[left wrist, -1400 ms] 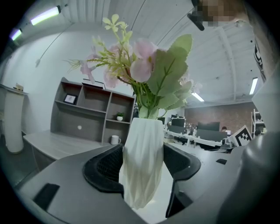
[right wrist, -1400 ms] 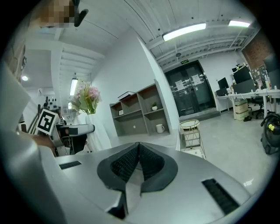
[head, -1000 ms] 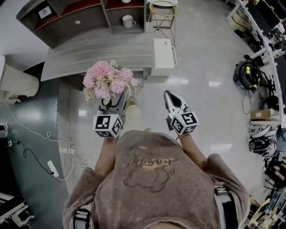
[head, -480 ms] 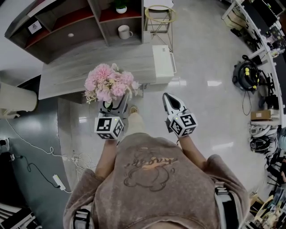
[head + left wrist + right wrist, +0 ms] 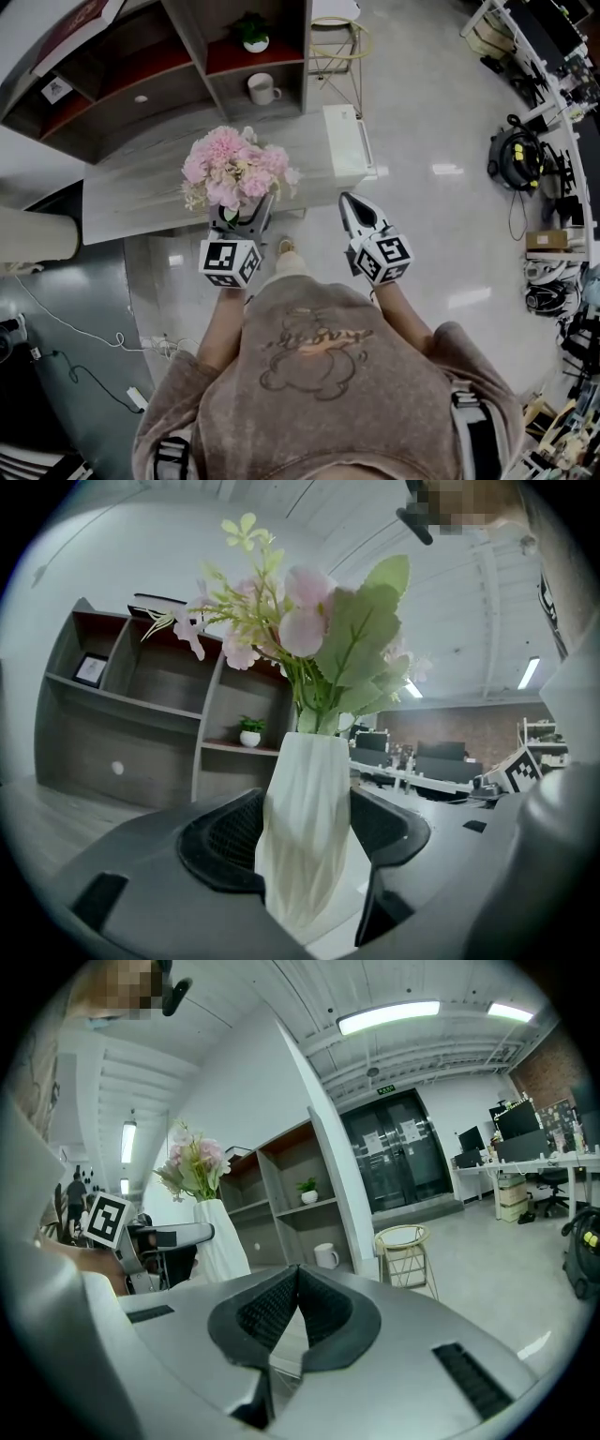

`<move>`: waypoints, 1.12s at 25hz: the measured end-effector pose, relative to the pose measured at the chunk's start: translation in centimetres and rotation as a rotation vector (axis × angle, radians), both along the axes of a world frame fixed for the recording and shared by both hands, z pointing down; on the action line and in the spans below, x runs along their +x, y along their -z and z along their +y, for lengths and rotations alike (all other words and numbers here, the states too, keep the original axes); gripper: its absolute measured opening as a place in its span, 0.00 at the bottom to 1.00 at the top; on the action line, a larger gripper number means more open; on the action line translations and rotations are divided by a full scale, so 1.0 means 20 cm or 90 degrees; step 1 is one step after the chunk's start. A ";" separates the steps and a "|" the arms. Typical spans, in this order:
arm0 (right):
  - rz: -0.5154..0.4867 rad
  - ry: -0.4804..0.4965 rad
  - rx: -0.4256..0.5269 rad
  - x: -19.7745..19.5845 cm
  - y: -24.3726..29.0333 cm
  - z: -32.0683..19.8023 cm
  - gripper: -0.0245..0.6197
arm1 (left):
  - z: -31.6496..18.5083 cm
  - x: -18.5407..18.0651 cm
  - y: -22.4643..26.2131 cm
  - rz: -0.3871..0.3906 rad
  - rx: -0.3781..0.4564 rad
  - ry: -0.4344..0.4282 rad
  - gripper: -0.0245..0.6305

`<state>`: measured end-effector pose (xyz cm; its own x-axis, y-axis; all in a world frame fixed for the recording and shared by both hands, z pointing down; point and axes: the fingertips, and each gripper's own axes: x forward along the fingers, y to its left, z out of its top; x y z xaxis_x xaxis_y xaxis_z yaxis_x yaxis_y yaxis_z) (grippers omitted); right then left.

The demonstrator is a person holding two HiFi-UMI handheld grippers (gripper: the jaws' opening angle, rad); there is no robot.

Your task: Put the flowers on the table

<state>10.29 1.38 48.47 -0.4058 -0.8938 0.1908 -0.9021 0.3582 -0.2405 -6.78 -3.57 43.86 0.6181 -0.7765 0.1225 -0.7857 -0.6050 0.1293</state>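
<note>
- Glossy office floor [image 5: 422, 234] is seen all around, with a long grey wood-grain tabletop [image 5: 141, 192] ahead and an open shelf unit [image 5: 169, 66] set behind it.
- A white ribbed vase [image 5: 305, 836] is gripped between the jaws of the left claw [image 5: 240, 217], which are closed against its sides low on the body.
- The vase is held upright, its long axis vertical, and the pink flowers [image 5: 234, 169] rise from its neck above the claw.
- From the head view the blooms are seen over the tabletop's near edge. The vase foot is hidden beneath them, so whether it has reached the tabletop cannot be told.
- The deciding relation is judged thus: the tabletop lies ahead of and below the left claw, so the vase is to be carried forward and then lowered straight down with its axis kept vertical.
- The right claw [image 5: 352, 204] is held just to the right, its jaws pressed together with nothing between them; it is the farther of the two from the flowers and plays no part in the hold.
- A white box-shaped unit [image 5: 345, 141] is seen against the tabletop's right end, near the right claw.
- On the shelves behind, a white mug [image 5: 262, 89] and a small potted plant [image 5: 251, 33] are kept, well apart from the landing area.
- No object is seen on the tabletop stretch in front of the vase.
</note>
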 end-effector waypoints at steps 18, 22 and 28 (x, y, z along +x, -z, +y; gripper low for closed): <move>0.017 -0.063 0.015 -0.02 0.09 -0.57 0.03 | -0.64 0.00 0.02 -0.008 0.024 -0.065 0.50; 0.014 -0.069 0.017 -0.02 0.09 -0.61 0.03 | -0.68 0.00 0.01 -0.013 0.026 -0.069 0.50; 0.014 -0.057 0.012 -0.01 0.11 -0.70 0.03 | -0.76 0.03 -0.01 -0.013 0.030 -0.066 0.50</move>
<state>10.10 -12.66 46.36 -0.3196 -0.9301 0.1811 -0.9358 0.2798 -0.2142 -6.24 -18.70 44.09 0.6926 -0.7141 0.1012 -0.7212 -0.6877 0.0832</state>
